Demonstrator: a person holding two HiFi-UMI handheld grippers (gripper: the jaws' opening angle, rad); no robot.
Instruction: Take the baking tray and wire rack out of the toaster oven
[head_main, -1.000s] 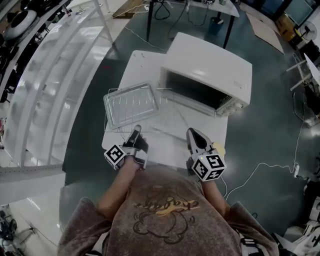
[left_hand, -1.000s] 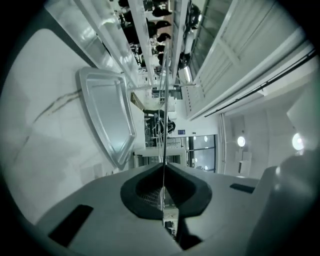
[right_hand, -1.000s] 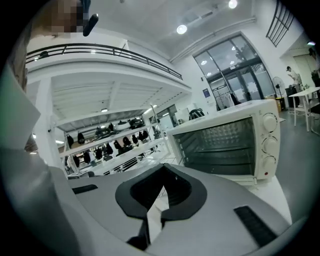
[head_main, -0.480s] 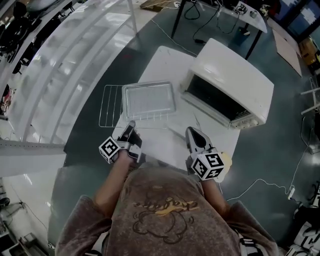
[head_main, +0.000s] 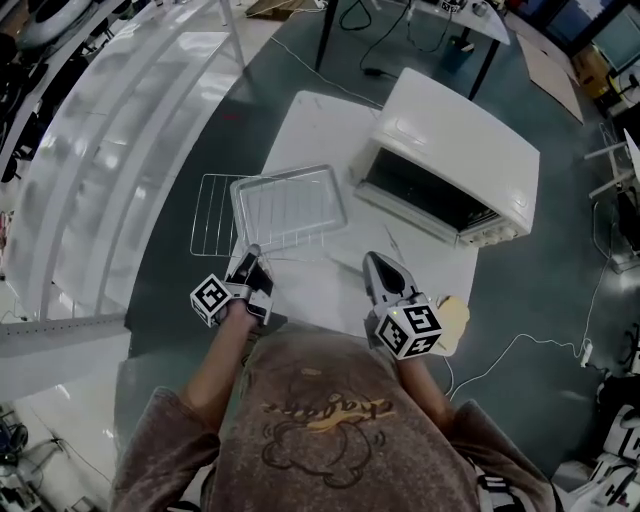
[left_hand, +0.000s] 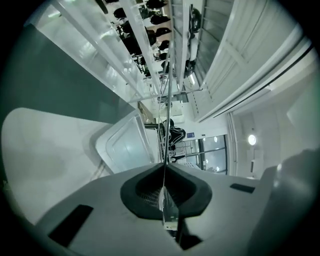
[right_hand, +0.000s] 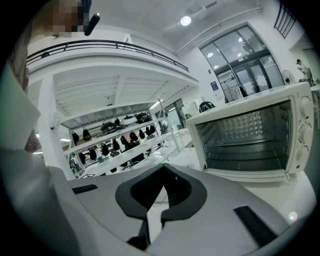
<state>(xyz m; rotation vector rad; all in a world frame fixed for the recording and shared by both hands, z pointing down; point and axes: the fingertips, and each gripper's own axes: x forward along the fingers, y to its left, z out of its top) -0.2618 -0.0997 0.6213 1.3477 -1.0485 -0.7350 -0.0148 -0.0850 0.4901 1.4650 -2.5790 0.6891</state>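
Observation:
The white toaster oven (head_main: 455, 135) stands at the right of the white table (head_main: 310, 130), its front open and its cavity empty (right_hand: 250, 135). The baking tray (head_main: 288, 207) lies on the wire rack (head_main: 212, 215), whose left part sticks out past the table's left edge. My left gripper (head_main: 250, 258) is at their near edge, shut on a thin wire of the rack (left_hand: 166, 100), with the tray (left_hand: 125, 147) just left of it. My right gripper (head_main: 375, 265) hovers over the table's near right part, shut and holding nothing (right_hand: 155, 210), pointing toward the oven.
A pale yellow object (head_main: 452, 318) lies at the table's near right corner beside my right gripper. White shelving (head_main: 100, 150) runs along the left. A black-legged table (head_main: 420, 30) stands behind, and a cable (head_main: 520, 345) trails over the floor at right.
The left gripper has drawn the rack and tray leftward, away from the oven, so the rack now overhangs the table's left edge. The right gripper has shifted slightly.

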